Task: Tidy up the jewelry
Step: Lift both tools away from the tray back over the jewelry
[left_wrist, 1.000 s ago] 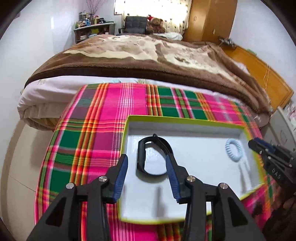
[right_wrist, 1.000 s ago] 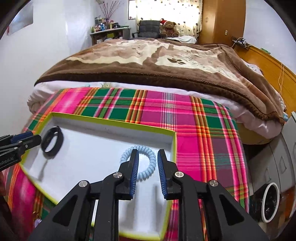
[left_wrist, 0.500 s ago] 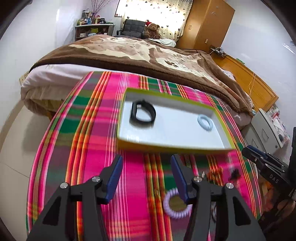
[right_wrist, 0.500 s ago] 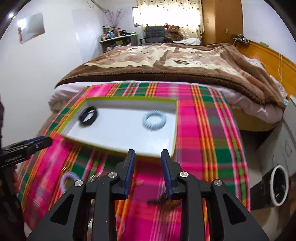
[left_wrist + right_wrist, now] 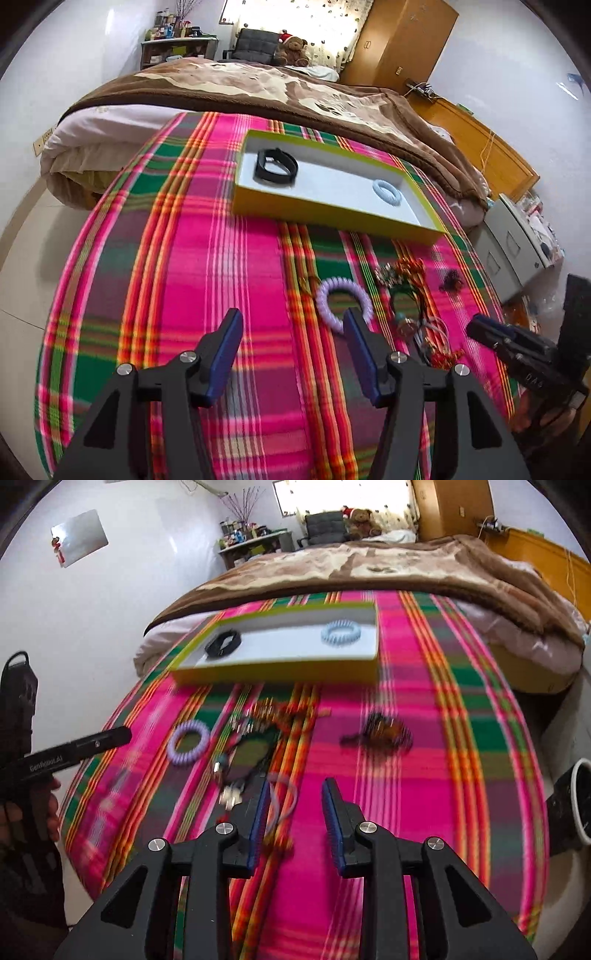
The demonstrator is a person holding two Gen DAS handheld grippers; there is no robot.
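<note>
Both empty: left gripper (image 5: 291, 354) has just been opening wide by the lilac coil bracelet (image 5: 343, 304); right gripper (image 5: 293, 819), narrower, also opening, risks snagging tangled necklaces (image 5: 255, 734).

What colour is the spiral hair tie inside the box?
Pale blue spiral hair tie, clearest in the right wrist view.

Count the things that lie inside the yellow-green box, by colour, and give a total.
Black band: 1
Pale blue coil ring: 1
Total in the box: 2
</note>
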